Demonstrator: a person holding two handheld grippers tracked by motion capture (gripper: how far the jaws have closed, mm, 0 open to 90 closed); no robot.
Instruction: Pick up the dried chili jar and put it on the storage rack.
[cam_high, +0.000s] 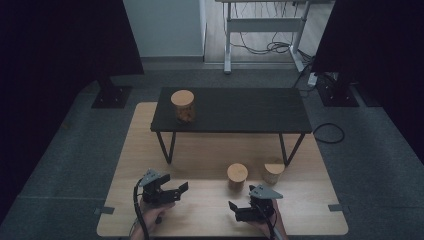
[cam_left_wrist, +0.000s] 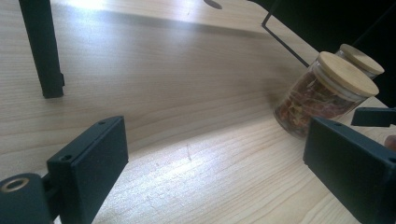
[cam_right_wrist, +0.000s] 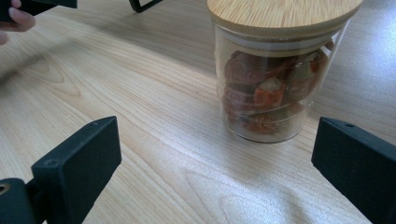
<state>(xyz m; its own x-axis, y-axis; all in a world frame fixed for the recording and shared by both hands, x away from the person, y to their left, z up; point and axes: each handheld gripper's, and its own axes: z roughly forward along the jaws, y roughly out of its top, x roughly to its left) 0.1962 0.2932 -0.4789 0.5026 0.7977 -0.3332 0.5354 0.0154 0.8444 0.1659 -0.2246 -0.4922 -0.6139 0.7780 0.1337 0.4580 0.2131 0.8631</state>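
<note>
Three lidded glass jars in the scene. The nearest jar (cam_high: 237, 176) stands upright on the light wooden counter (cam_high: 200, 150), just ahead of the right tool (cam_high: 246, 207) and a little to its left. A second jar (cam_high: 273, 171) stands beside it to the right, at the foot of a leg of the small black table (cam_high: 240, 110). The third jar (cam_high: 182, 105) stands on top of that black table, toward its left end, well apart from both tools.

Right tool: jaws spread wide, nothing between them. In the right gripper view the jar (cam_right_wrist: 275, 70) sits ahead of the open jaws, nearer the right jaw, not touching either; bamboo lid on, reddish-orange dried contents visible through the glass.

Left tool (cam_high: 172, 192): jaws likewise wide apart and empty, angled to the right toward the jars. In the left gripper view the near jar (cam_left_wrist: 327, 95) appears tilted by the camera angle, beyond the right jaw, with the second jar's lid (cam_left_wrist: 362, 59) just behind it.

Hands: both come in from the bottom edge of the high view, each gripping its tool low over the near edge of the counter, a cable (cam_high: 137, 210) trailing from the left one.

View differences: the high view gives the layout of all three jars; the gripper views give jar contents and the wood grain. The left gripper view also shows a black table leg (cam_left_wrist: 44, 51).
</note>
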